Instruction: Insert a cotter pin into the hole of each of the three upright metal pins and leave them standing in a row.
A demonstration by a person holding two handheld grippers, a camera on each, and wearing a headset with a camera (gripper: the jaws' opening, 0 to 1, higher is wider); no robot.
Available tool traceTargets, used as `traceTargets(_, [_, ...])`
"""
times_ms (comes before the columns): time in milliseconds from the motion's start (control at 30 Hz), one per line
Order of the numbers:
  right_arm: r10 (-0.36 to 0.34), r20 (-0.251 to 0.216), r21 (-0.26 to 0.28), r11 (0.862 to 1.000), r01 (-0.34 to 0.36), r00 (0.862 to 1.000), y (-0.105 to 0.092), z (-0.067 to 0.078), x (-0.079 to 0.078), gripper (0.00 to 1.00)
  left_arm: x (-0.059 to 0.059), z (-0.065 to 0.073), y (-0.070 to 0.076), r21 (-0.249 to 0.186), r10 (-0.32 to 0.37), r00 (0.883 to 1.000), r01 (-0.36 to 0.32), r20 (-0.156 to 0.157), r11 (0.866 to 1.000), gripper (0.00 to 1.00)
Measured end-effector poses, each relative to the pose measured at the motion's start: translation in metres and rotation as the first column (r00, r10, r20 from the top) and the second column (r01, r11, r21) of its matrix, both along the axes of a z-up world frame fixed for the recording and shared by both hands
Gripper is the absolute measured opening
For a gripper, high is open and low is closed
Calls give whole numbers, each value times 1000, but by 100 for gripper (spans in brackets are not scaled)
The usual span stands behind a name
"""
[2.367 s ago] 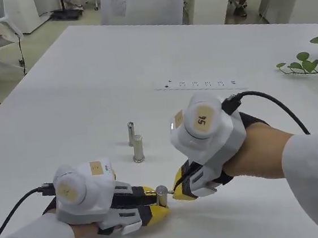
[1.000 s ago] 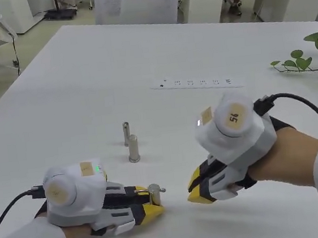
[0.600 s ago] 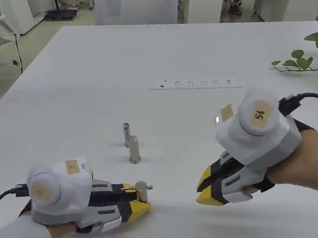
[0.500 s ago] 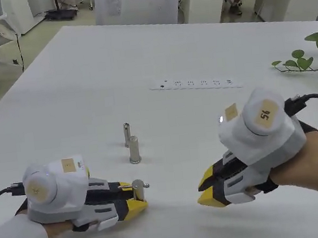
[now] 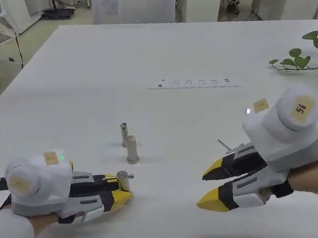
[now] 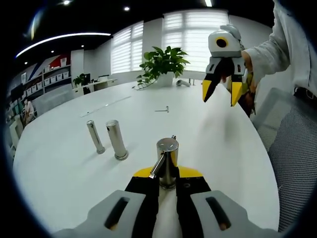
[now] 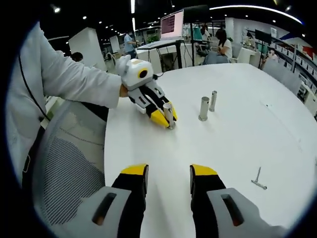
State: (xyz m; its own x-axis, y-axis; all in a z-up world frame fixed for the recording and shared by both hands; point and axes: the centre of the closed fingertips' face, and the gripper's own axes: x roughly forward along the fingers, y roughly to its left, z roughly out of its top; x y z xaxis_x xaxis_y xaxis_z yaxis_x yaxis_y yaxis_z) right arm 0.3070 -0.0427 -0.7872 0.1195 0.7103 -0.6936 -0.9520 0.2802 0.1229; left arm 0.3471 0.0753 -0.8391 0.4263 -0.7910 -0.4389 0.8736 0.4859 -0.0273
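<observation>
Left claw (image 5: 123,192), lower left, was clamped on a pin (image 5: 123,179) with a cotter (image 6: 157,165) through it. Right claw (image 5: 203,191) gaped empty. Two seemingly bare pins (image 5: 132,149) stood just above. Next, likely: stand this pin in line, then fetch the loose cotter (image 5: 225,144), centre-right.

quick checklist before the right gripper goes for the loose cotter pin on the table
1. Inserted cotter pin sits through the held metal pin: ok.
2. Left gripper shut on that pin: ok.
3. Right gripper open and empty: ok.
4. Loose cotter pin lies free on the table: ok.
5. Thicker metal pin and thinner metal pin upright: ok.
6. Which way their holes face: cannot tell.
</observation>
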Motion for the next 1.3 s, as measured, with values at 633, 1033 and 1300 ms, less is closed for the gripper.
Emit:
traceTargets(633, [-94, 42, 143, 986, 87, 995, -23, 21, -9, 55, 4, -3, 12, 18, -3, 1000, 3, -10, 1000, 9])
traceTargets(1033, [-107, 65, 148, 984, 96, 992, -30, 18, -15, 60, 8, -4, 18, 13, -3, 1000, 4, -5, 1000, 10])
traceTargets(1300, [-111, 79, 141, 985, 100, 991, -36, 12, -17, 65, 11, -4, 19, -1, -11, 1000, 11, 4, 1000, 10])
